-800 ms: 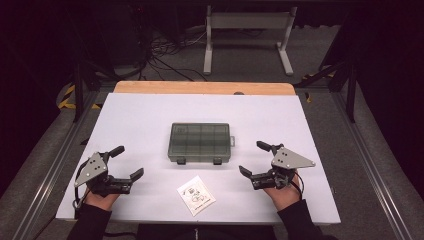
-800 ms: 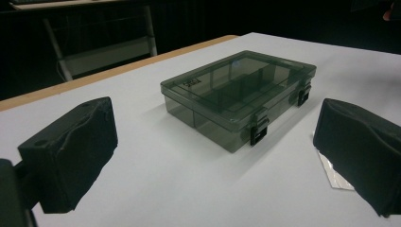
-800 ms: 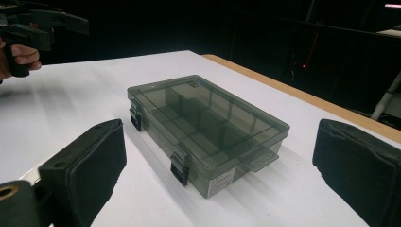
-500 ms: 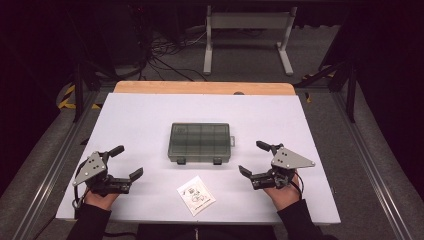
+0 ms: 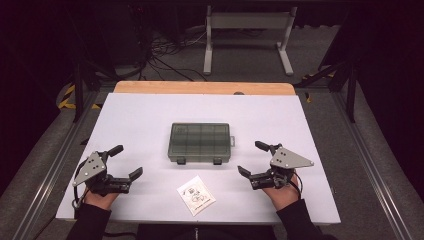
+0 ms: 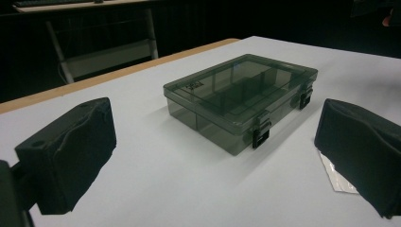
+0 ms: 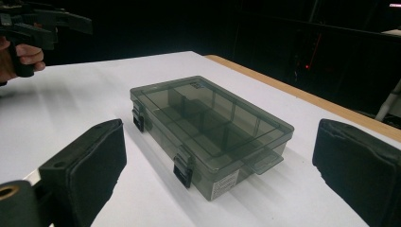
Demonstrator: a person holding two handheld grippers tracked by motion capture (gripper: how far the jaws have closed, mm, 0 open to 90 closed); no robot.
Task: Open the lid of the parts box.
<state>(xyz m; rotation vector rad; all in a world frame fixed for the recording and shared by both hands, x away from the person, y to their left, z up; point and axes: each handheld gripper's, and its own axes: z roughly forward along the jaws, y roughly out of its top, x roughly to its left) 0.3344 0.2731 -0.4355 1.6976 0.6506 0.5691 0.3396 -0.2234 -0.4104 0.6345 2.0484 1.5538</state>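
Observation:
A smoky translucent compartment box (image 5: 200, 143) lies lid-down-closed in the middle of the white table, two black latches on its near side; it also appears as the box (image 6: 241, 101) and the box (image 7: 208, 130). My left gripper (image 5: 125, 161) rests at the near left, open, nothing between its jaws. My right gripper (image 5: 253, 158) rests at the near right, open and empty too. Both point inward at the box from a hand's width away. A small clear packet with a printed card (image 5: 195, 194) lies near the front edge between them.
The white table top (image 5: 140, 120) has a wooden strip along its far edge (image 5: 200, 88). Beyond it, a metal stand (image 5: 247, 30) and cables sit on the dark floor. Aluminium rails run along both sides.

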